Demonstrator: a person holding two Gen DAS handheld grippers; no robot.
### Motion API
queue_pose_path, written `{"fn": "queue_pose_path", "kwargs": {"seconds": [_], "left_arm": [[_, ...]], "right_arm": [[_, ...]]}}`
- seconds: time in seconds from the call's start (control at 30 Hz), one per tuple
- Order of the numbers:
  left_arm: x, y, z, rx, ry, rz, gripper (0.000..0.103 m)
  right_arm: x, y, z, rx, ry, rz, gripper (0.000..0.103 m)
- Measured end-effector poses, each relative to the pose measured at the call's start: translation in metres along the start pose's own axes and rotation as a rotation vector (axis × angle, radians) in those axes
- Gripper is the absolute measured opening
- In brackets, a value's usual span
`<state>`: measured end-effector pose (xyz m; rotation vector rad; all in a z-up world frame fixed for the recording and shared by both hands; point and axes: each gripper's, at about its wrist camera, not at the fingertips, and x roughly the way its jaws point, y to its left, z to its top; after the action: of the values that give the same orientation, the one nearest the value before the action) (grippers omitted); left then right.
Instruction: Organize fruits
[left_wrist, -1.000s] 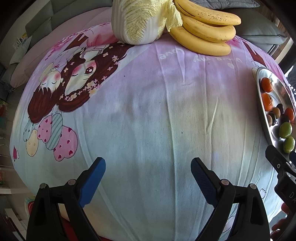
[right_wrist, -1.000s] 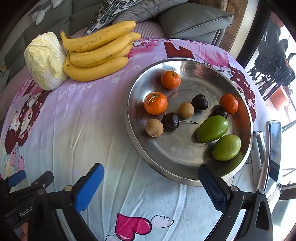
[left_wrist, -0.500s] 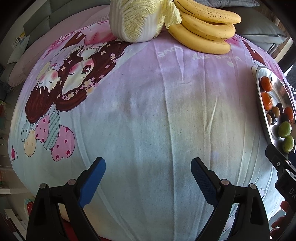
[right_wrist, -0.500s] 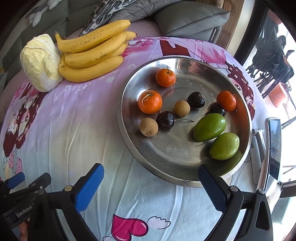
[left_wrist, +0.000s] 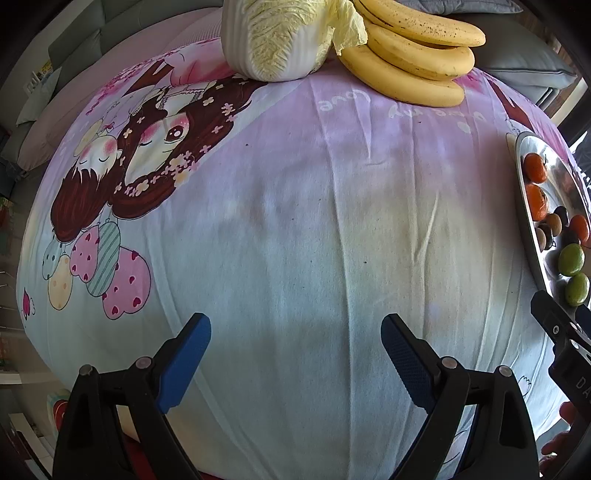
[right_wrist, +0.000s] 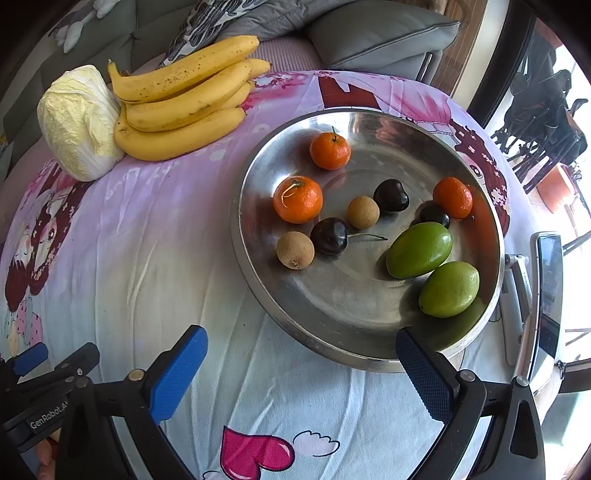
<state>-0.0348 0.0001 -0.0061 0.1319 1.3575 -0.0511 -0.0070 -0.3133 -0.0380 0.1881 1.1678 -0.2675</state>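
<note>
Both grippers (right_wrist: 301, 363) agape, fruit-filled bowl (right_wrist: 258, 280)

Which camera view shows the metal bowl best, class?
The right wrist view: the whole bowl lies open below the camera, every fruit inside countable. The left wrist view catches only a squashed sliver of the bowl at its right edge.

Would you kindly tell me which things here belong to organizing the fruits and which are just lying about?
Belongs to the job:
- metal tray
- three oranges
- three dark cherries
- two brown longans
- two green fruits
- bananas

Just lying about:
- cabbage
- phone on its stand
- grey cushions
</note>
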Motion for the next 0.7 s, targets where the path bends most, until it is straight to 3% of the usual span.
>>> {"fn": "queue_pose_path", "kwargs": {"seconds": [0.7], "left_arm": [[0.0016,-0.0001,0.0003,-0.019,0.005,0.005,0.094]], "right_arm": [[0.0028,0.0012,-0.0005,-0.009,0.007,-0.003,0.103]]}}
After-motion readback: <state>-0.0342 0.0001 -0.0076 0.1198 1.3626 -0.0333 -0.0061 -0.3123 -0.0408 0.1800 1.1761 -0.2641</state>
